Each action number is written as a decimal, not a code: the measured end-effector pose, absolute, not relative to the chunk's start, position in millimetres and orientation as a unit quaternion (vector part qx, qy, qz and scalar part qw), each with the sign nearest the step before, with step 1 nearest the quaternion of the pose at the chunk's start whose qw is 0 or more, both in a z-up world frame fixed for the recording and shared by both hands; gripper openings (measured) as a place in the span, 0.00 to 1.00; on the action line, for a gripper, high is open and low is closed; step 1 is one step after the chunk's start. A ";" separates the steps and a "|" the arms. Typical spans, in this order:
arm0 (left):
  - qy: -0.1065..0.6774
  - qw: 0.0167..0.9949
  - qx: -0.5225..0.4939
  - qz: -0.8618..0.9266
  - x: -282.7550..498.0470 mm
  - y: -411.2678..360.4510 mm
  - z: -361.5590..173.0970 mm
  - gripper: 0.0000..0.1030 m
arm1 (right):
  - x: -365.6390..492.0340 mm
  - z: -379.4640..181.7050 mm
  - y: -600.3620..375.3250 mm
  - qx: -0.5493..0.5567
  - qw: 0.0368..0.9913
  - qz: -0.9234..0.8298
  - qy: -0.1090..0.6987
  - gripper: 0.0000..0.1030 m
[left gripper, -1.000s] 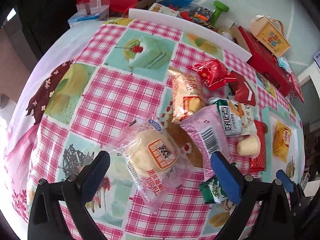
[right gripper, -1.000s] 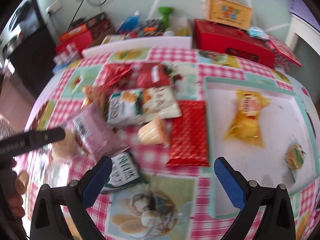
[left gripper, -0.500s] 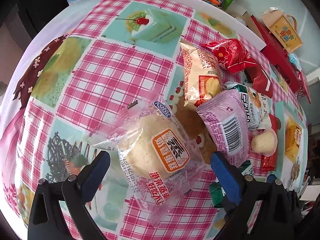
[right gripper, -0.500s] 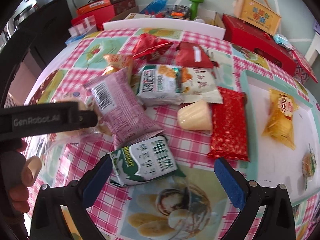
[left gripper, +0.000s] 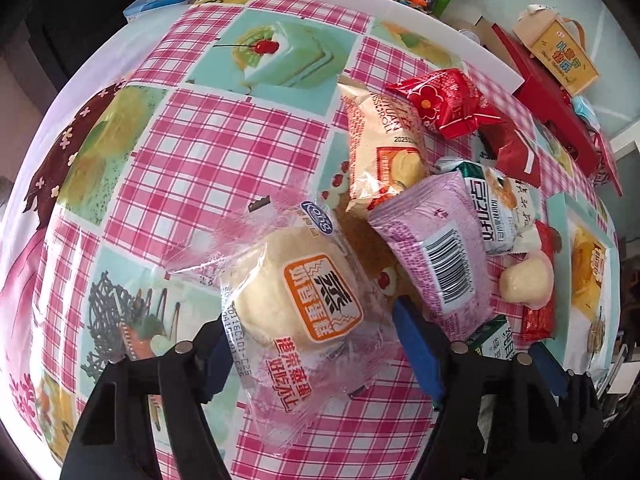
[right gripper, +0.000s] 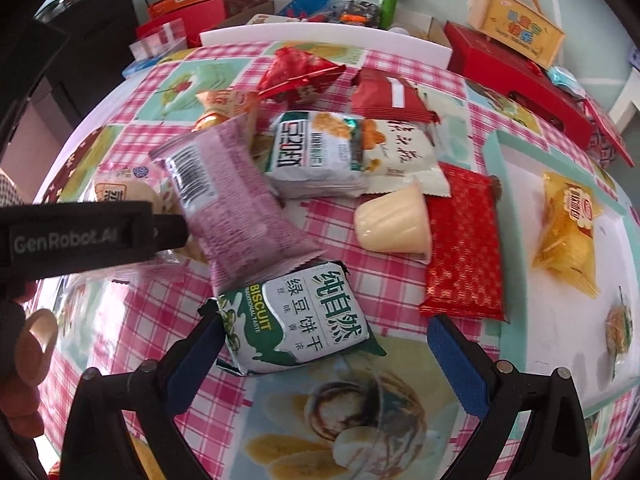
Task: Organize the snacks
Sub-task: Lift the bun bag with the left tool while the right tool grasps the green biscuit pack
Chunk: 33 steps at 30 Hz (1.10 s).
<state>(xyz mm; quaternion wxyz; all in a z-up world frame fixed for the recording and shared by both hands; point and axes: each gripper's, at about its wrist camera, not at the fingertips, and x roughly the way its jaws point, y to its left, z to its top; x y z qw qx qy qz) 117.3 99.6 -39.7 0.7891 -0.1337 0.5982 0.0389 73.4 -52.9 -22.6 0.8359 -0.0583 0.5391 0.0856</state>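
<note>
A steamed cake in a clear wrapper lies on the checked tablecloth. My left gripper is open, its blue pads either side of the cake's near end. A green biscuit pack lies between the fingers of my right gripper, which is open; the left pad is at the pack's edge. A purple packet, also in the left wrist view, lies between the cake and the biscuit pack. The left gripper body shows at the left of the right wrist view.
Red, white and orange snack packs and a pudding cup lie in a heap mid-table. A teal-rimmed white tray at the right holds a yellow bag and a small snack. Red boxes and clutter stand beyond the far edge.
Both grippers have moved forward and down. The left now straddles the steamed cake with its jaws narrower. The right now has the green biscuit pack between its fingers.
</note>
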 end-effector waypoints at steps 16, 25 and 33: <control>0.594 0.792 -0.142 0.017 111.7 89.8 -21.1 0.60 | 74.8 -16.2 -58.7 -0.024 0.833 0.112 0.541 0.64; 0.573 0.805 -0.150 0.029 105.1 96.1 3.6 0.58 | 74.1 -12.1 -72.6 -0.003 0.834 0.101 0.542 0.64; 0.546 0.824 -0.147 0.028 98.3 100.7 31.1 0.58 | 69.8 0.4 -82.1 0.014 0.844 0.094 0.528 0.64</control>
